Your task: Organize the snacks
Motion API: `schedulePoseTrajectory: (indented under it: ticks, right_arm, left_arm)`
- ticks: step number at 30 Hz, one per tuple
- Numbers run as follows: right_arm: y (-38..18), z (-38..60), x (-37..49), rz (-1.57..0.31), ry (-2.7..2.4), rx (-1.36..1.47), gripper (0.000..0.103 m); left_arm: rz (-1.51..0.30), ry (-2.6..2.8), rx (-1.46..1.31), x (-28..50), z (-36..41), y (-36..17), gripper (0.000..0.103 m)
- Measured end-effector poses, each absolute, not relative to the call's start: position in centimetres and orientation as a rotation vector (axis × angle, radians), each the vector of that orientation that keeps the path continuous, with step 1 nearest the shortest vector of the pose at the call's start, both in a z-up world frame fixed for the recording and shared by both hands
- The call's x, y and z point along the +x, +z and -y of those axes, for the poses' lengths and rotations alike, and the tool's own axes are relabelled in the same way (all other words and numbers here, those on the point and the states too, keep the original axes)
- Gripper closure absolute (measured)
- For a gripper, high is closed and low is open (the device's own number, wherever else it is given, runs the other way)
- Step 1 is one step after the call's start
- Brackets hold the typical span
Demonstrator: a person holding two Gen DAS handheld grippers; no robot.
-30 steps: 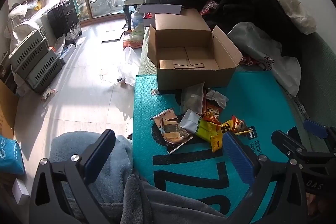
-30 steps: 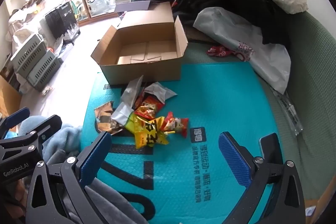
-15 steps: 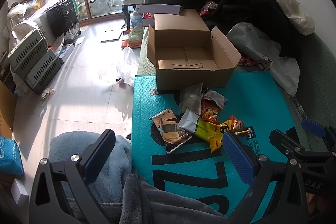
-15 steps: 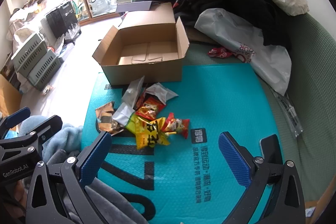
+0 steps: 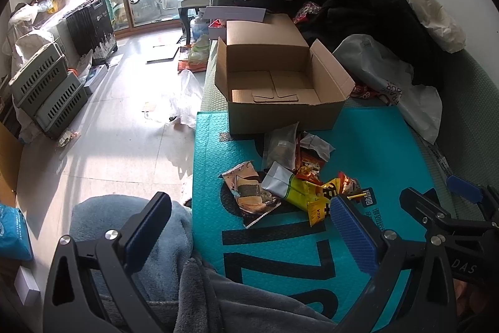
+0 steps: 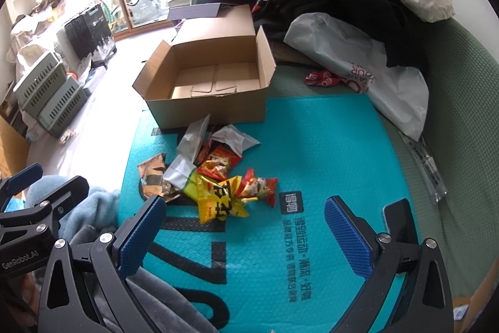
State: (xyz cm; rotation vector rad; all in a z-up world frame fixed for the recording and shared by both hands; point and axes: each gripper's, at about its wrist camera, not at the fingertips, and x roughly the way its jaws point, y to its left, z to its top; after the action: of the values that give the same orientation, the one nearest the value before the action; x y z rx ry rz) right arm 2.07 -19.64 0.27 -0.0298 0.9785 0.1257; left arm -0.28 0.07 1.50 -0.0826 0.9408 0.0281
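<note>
Snack packets (image 6: 218,177) piled before open cardboard box (image 6: 212,77), left gripper (image 5: 249,227) and right gripper (image 6: 246,227) fingers released

Both grippers (image 5: 249,227) (image 6: 243,227): black angular frames, silver screws, blue ribbed pads (image 6: 347,234), white "GenRobot.AI" lettering; grey fleece sleeve (image 5: 218,295) beneath.

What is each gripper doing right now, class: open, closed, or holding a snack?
Left gripper: open, holding nothing, short of the snack packets.
Right gripper: open, holding nothing, above the teal mat.
</note>
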Motion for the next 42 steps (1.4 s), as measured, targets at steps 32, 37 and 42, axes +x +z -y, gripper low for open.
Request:
schedulePoseTrajectory:
  ticks: [32, 37, 42]
  right_arm:
    - [0.36, 19.44, 1.68, -0.971, 0.137, -0.029, 0.002]
    - [0.24, 19.45, 1.75, -0.974, 0.142, -0.027, 0.002]
    - [0.02, 19.37, 1.83, -0.978, 0.151, -0.022, 0.002]
  left_arm:
    - [-0.947, 0.028, -0.101, -0.41, -0.2, 1.3, 0.0]
    - [-0.95, 0.024, -0.107, -0.36, -0.42, 1.15, 0.0]
    - [-0.962, 0.005, -0.125, -0.08, -0.61, 0.83, 0.0]
